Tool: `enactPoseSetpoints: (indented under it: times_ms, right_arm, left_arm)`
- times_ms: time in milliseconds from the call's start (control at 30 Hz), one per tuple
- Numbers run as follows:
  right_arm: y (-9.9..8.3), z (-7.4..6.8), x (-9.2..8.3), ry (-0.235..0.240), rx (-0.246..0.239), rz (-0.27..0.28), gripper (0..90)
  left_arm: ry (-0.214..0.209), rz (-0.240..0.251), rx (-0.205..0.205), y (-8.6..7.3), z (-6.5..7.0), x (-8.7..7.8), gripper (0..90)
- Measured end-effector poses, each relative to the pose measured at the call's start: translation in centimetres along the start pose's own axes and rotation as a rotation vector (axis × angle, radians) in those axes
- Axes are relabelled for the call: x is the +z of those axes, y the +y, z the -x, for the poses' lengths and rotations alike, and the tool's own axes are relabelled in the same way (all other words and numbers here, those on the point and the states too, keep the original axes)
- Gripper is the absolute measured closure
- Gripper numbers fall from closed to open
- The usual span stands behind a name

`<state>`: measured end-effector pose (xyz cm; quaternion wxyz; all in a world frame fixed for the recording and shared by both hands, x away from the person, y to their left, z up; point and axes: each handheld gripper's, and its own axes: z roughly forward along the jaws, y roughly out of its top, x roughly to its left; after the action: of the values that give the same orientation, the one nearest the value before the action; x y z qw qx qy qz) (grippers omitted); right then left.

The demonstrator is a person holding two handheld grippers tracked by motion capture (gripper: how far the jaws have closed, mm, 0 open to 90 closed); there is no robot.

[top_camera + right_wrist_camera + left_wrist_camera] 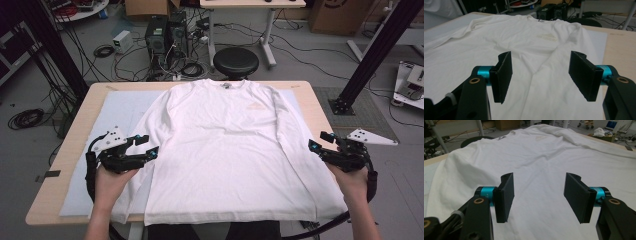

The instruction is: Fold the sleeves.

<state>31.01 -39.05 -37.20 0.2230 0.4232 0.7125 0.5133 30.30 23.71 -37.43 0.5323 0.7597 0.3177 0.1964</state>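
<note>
Wooden worktop, light finish. Pale blue-grey mat laid flat on it. White long-sleeved shirt spread flat over mat, hem at near edge.

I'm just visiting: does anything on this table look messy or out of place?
Nothing stands out. The white shirt lies flat and straight on the table; only its hem overhangs the near edge slightly.

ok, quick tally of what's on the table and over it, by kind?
White long-sleeved shirt: 1
Pale mat under it: 1
Grippers, both open: 2, left gripper, right gripper
Total: 4
</note>
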Motion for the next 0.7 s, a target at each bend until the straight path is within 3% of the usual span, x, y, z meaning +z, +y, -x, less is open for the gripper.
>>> enactPoseSetpoints:
  times_ms: [133,233,400,500,533,700]
  right_arm:
    - [0.0,0.0,0.0,0.000,-0.003,0.001,36.0]
    - [0.0,0.1,-0.1,-0.006,-0.003,-0.002,36.0]
    - [0.0,0.1,-0.3,-0.012,-0.003,0.000,36.0]
    - [0.0,0.2,-0.2,-0.013,-0.002,0.001,36.1]
    - [0.0,0.2,-0.2,-0.015,-0.001,-0.001,36.1]
    - [0.0,0.2,-0.1,-0.017,0.002,-0.003,36.1]
  left_arm:
    - [0.022,-0.018,-0.004,-0.5,0.0,-1.0,41.5]
    - [0.059,-0.040,-0.031,-1.2,-0.3,-1.9,41.7]
    - [0.159,-0.063,-0.092,-3.1,-0.9,-4.3,42.6]
    - [0.195,-0.080,-0.110,-3.9,-1.1,-5.0,43.7]
    - [0.241,-0.111,-0.128,-4.6,-1.4,-5.8,43.7]
    - [0.288,-0.160,-0.180,-6.3,-1.7,-7.2,49.2]
